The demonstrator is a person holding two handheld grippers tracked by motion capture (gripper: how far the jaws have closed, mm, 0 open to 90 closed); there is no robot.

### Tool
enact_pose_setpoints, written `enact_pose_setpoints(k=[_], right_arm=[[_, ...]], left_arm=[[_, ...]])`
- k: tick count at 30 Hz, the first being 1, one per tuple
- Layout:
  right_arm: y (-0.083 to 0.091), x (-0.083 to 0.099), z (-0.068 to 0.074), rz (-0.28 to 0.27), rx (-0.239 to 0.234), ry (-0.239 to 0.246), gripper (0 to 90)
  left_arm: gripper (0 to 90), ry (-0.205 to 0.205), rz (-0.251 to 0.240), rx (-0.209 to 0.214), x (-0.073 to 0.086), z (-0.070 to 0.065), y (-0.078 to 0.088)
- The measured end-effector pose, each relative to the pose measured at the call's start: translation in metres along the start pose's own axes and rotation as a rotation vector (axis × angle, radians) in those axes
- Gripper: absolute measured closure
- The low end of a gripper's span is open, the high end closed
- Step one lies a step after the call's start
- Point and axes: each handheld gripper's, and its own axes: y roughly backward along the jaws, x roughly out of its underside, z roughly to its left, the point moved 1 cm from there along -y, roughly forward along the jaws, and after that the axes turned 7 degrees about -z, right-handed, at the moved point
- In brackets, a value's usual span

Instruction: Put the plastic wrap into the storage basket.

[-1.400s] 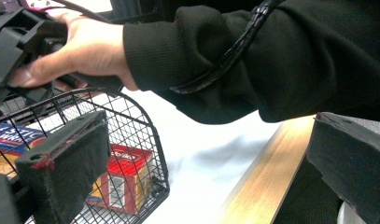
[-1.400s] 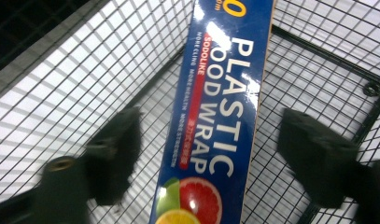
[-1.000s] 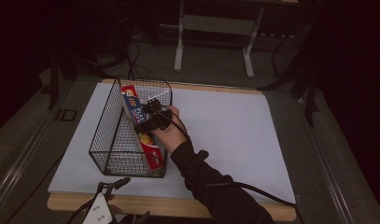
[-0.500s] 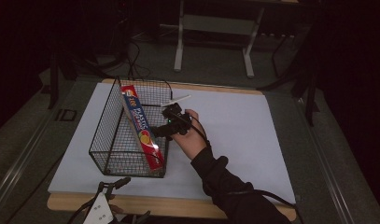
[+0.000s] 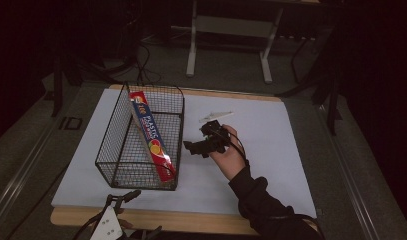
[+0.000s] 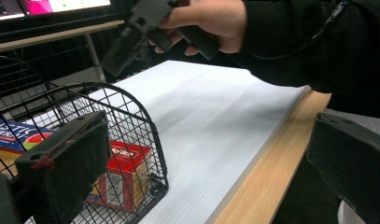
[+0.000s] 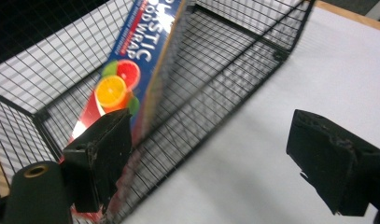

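A long red and blue plastic wrap box point(image 5: 152, 137) leans inside a black wire basket point(image 5: 118, 150), along its right wall. My right gripper point(image 5: 197, 146) hovers just right of the basket, held in a hand, open and holding nothing. In the right gripper view its gripper point(image 7: 218, 158) spans the basket's wire wall point(image 7: 225, 70) and bare white table, with the box point(image 7: 127, 65) behind the mesh. My left gripper point(image 5: 122, 196) sits at the table's front edge, below the basket. Seen from its own camera, the left gripper point(image 6: 206, 177) stands wide open before the basket point(image 6: 141, 116) and box end point(image 6: 124, 172).
A white sheet point(image 5: 276, 150) covers the wooden table point(image 5: 191, 221). A small white flat object point(image 5: 216, 116) lies behind the right hand. Metal stand legs point(image 5: 228, 45) and cables are on the floor beyond the table. A dark sleeve point(image 6: 309, 42) crosses the left gripper view.
My right gripper has drawn back out of the basket to the right and let go of the plastic wrap box, which stays leaning inside. The left gripper has not moved.
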Motion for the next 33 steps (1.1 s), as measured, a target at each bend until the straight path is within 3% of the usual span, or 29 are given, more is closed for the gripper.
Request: enact_pose_setpoints(k=[18,26,33], right_arm=[[0.035,0.057,-0.041,-0.002,0.037,-0.065,13.4],[0.045,0.076,-0.049,-0.007,0.041,-0.076,13.5],[0.054,0.096,-0.052,-0.012,0.048,-0.054,13.5]], left_arm=[[0.1,0.000,0.003,0.006,0.000,0.000,-0.001],[0.1,-0.002,0.003,0.007,0.000,-0.001,-0.001],[0.1,-0.004,0.003,0.008,0.000,-0.001,-0.001]])
